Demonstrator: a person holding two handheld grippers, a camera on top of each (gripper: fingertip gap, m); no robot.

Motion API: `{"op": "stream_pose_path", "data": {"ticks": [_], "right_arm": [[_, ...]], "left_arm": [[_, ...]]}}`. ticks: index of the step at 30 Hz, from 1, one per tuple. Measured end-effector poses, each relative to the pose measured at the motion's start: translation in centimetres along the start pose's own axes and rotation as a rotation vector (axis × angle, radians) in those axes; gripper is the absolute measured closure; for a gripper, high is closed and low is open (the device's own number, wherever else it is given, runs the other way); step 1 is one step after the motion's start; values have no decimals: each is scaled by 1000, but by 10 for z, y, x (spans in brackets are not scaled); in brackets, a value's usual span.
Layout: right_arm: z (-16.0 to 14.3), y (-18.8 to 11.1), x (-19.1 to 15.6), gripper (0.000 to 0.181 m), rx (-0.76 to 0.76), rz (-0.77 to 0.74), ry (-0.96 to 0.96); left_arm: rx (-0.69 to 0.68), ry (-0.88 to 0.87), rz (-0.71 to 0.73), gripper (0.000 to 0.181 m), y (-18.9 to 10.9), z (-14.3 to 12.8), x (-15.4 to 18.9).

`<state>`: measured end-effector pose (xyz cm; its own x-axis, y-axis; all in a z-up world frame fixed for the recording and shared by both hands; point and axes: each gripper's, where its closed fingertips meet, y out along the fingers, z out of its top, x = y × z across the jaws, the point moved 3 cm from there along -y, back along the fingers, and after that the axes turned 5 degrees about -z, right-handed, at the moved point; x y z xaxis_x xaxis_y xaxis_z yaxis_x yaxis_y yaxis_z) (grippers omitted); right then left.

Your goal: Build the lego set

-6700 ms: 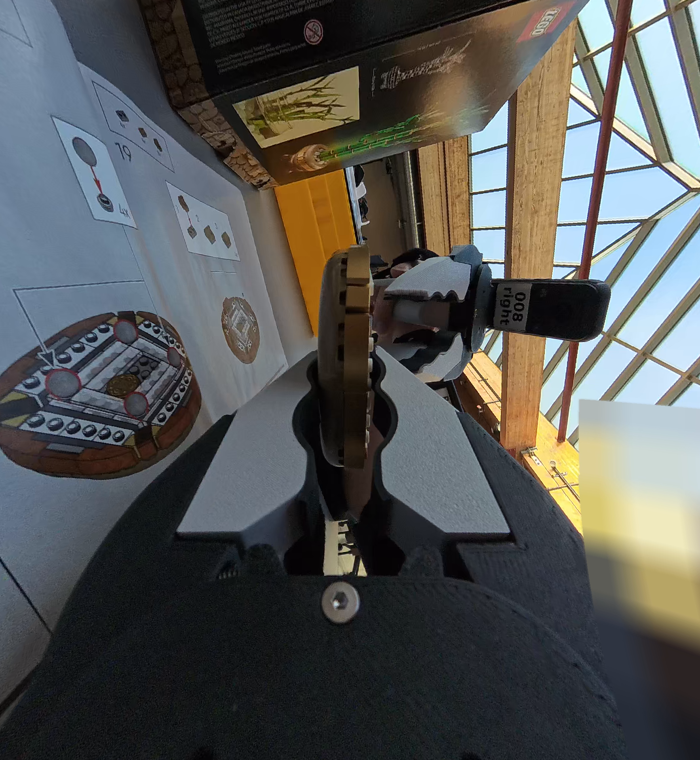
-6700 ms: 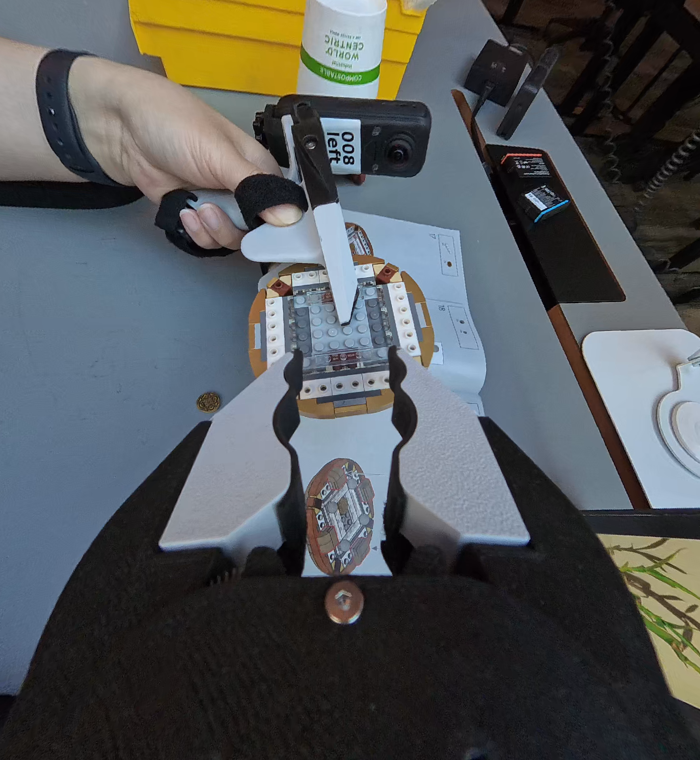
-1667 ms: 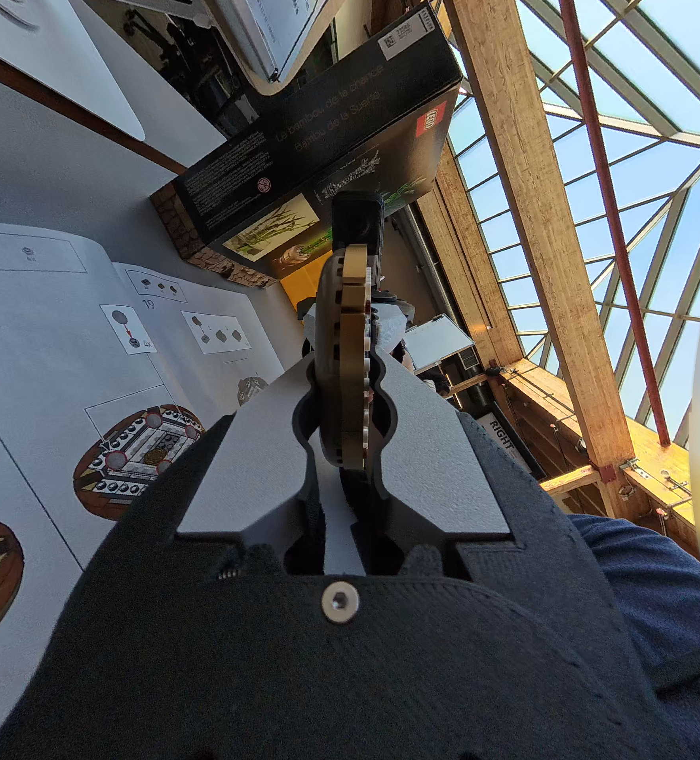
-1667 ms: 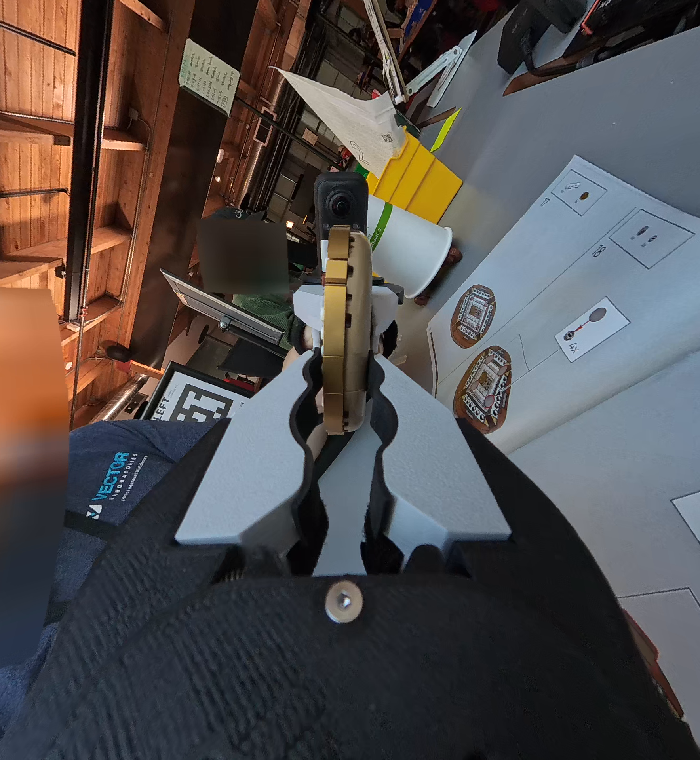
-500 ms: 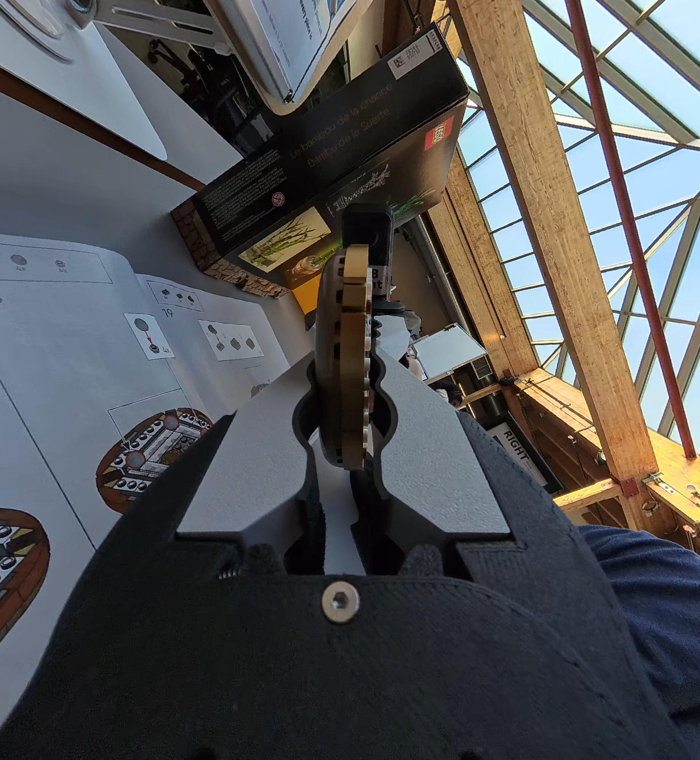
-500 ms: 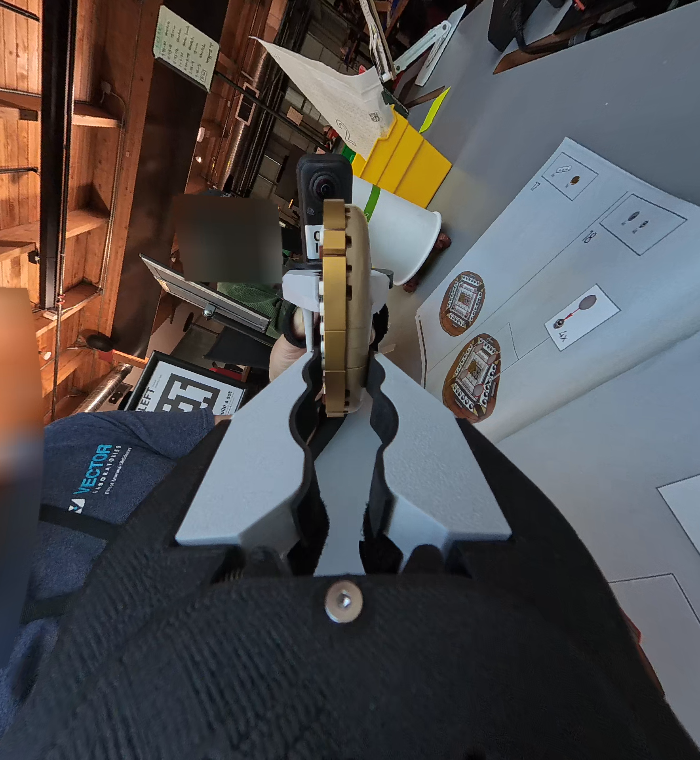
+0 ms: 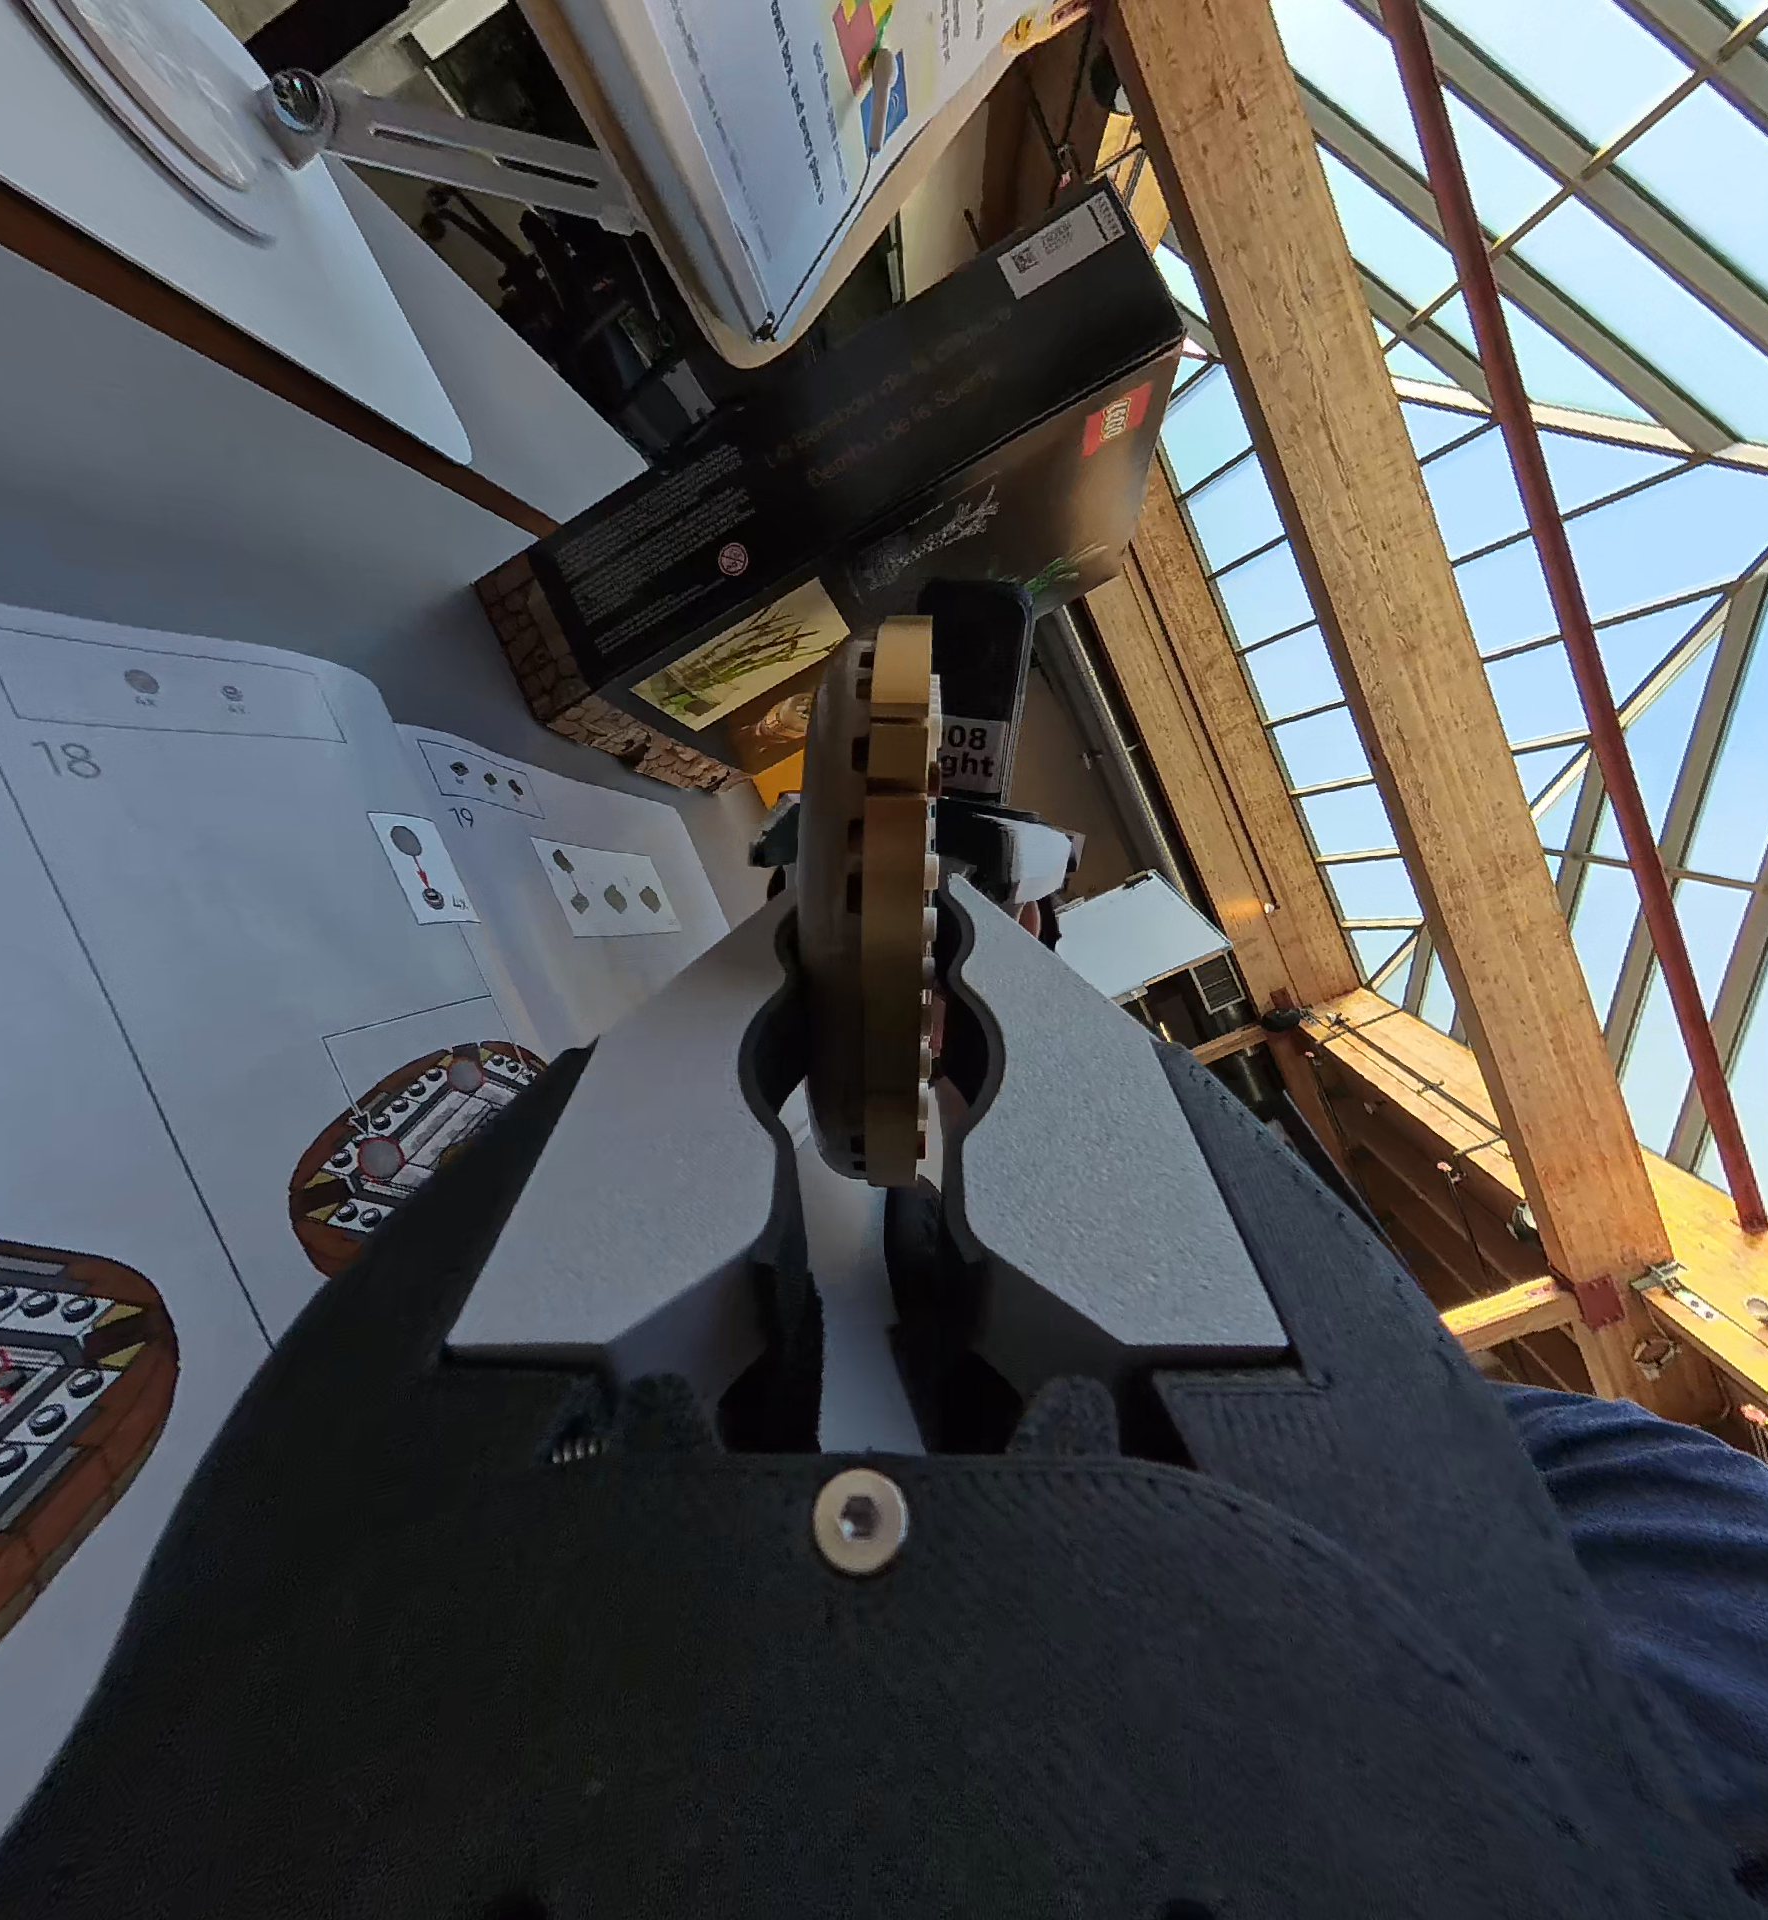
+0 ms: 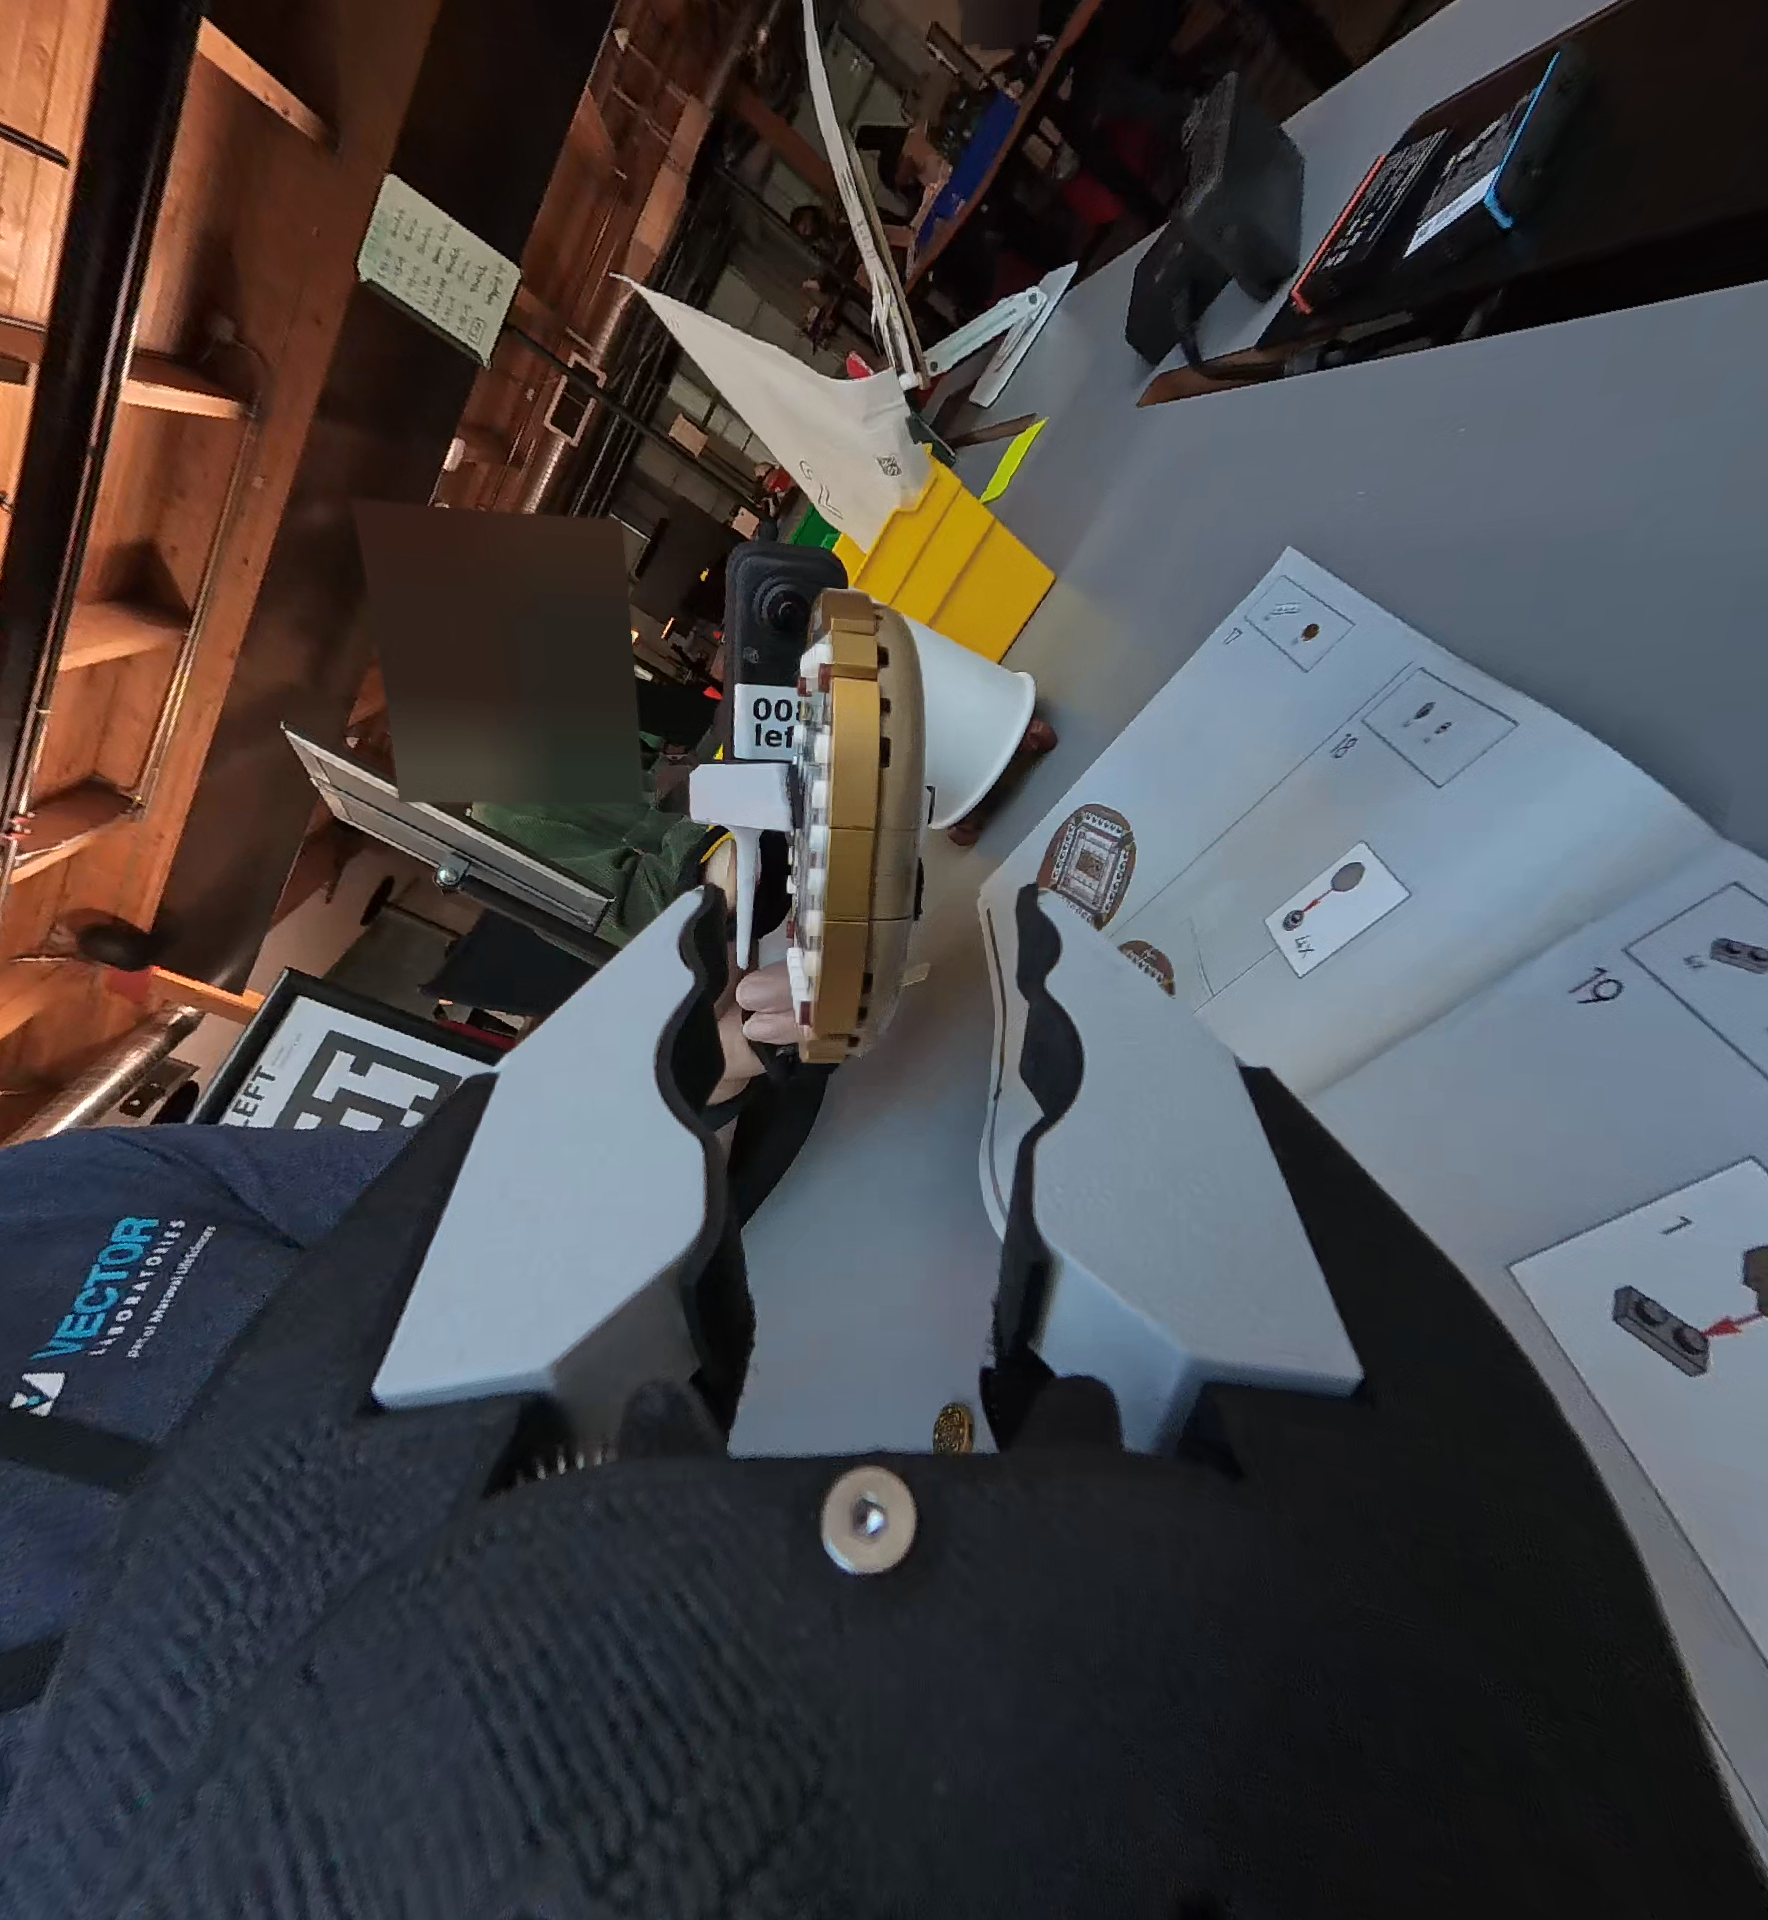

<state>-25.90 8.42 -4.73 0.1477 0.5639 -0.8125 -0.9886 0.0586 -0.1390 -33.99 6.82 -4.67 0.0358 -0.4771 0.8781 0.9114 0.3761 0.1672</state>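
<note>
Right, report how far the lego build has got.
Done: a round tan base, studded plates on one face. In hand: left tongs clamp it on edge; right tongs open, off it. Left: the open manual shows further steps; a small gold piece lies unplaced.

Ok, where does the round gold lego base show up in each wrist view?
Left wrist view: the round gold lego base stands edge-on at centre, clamped between the left gripper fingers.
Right wrist view: it sits just above centre, beyond the open right gripper, which does not touch it.
Shared landmark: the open instruction booklet on the grey table.
</note>
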Motion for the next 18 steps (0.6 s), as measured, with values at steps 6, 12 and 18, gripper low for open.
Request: {"op": "stream_pose_path", "data": {"ticks": [6, 12, 18], "right_arm": [[-9, 7, -3, 160, -52, 36, 41], [-6, 3, -9, 156, -40, 123, 78], [-6, 5, -4, 156, -24, 113, 49]], "left_arm": [[-20, 33, 15, 163, 1, -1, 1], [-48, 28, -21, 162, 3, -3, 4], [-58, 52, 15, 163, 4, -5, 1]]}}
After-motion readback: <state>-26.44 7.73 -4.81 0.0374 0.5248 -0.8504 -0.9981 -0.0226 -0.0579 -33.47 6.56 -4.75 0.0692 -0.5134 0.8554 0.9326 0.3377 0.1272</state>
